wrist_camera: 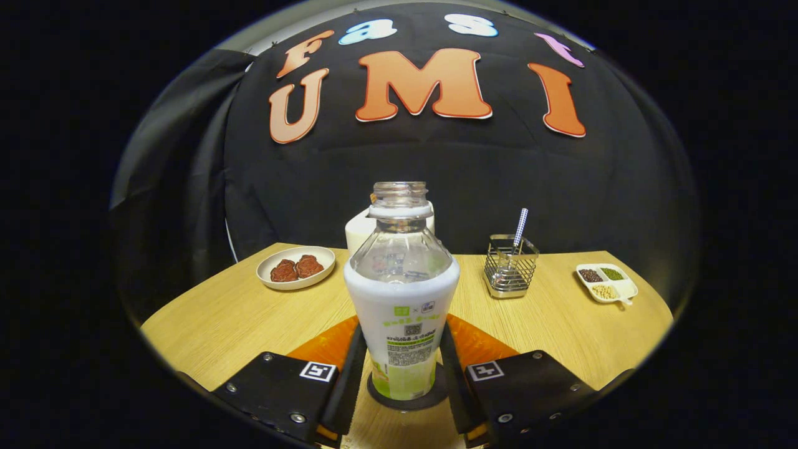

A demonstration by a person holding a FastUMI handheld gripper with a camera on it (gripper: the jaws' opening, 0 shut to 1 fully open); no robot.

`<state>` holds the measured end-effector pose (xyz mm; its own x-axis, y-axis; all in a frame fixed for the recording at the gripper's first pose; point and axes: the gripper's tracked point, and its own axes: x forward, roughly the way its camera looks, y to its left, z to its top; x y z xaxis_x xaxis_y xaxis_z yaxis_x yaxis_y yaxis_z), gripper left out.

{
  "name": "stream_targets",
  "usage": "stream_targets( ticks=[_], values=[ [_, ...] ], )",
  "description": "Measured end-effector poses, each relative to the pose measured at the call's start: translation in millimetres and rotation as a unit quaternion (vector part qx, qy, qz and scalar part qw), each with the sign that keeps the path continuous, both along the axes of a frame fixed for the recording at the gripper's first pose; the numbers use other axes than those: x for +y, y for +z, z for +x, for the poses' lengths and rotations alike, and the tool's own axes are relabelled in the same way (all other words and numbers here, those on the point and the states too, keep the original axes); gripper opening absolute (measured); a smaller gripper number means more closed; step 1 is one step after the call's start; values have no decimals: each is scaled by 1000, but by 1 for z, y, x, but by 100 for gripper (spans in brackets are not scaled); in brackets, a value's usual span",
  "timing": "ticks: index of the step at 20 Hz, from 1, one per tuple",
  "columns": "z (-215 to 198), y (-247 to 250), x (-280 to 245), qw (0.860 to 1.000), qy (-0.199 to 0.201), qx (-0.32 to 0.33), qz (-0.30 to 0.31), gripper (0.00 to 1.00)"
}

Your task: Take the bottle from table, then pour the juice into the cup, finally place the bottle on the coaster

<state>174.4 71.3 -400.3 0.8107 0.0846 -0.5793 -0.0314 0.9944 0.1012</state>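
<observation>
a: where's the bottle (402, 293) at this moment?

b: upright between the two fingers of the hand-held gripper (402, 377), standing on a dark round coaster (436, 396) that shows under its base. the cap is off, the neck is clear, and the label covers the lower body.

a: are the fingers (350, 368) pressing on it?

b: they run close along both sides of the lower body, narrow around it. whether both really press on it or stand just off it, i cannot tell.

a: what is under the coaster?

b: the wooden counter (237, 318). an orange mat (480, 343) lies on the counter just ahead of the fingers, showing to either side of the bottle.

a: and the cup (358, 232)?

b: a white cup stands right behind the bottle, mostly hidden by it, with part showing beside the bottle's shoulder. what is in it cannot be seen.

a: anything else on the counter?

b: beyond the fingers, off to one side, a pale plate (296, 268) with two reddish-brown pieces on it. on the other side, a wire holder (510, 268) with a striped straw (520, 229) leaning in it, and farther out a small divided dish (606, 283) holding dark, green and pale grains in separate compartments. all of these stand well apart from the bottle.
</observation>
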Motion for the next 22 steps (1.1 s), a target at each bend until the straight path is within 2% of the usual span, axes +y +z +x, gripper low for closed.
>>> stream_targets(
  ticks=[4, 8, 10, 11, 12, 13, 15, 22],
  values=[
    [0, -6, -3, 1000, -5, 4, -2, 62],
    [-6, -2, -7, 1000, -8, 8, 0, 67],
    [-9, 9, -8, 1000, -4, -2, -5, 72],
    [-13, 16, -9, 1000, -2, -8, -12, 79],
    [-15, 23, -11, 1000, 2, -16, -25, 82],
    [-19, 33, -13, 999, 6, -26, -37, 89],
    [-28, 54, -17, 998, 9, -45, -48, 94],
    [-67, 152, -24, 988, 19, -135, -66, 95]
  ],
)
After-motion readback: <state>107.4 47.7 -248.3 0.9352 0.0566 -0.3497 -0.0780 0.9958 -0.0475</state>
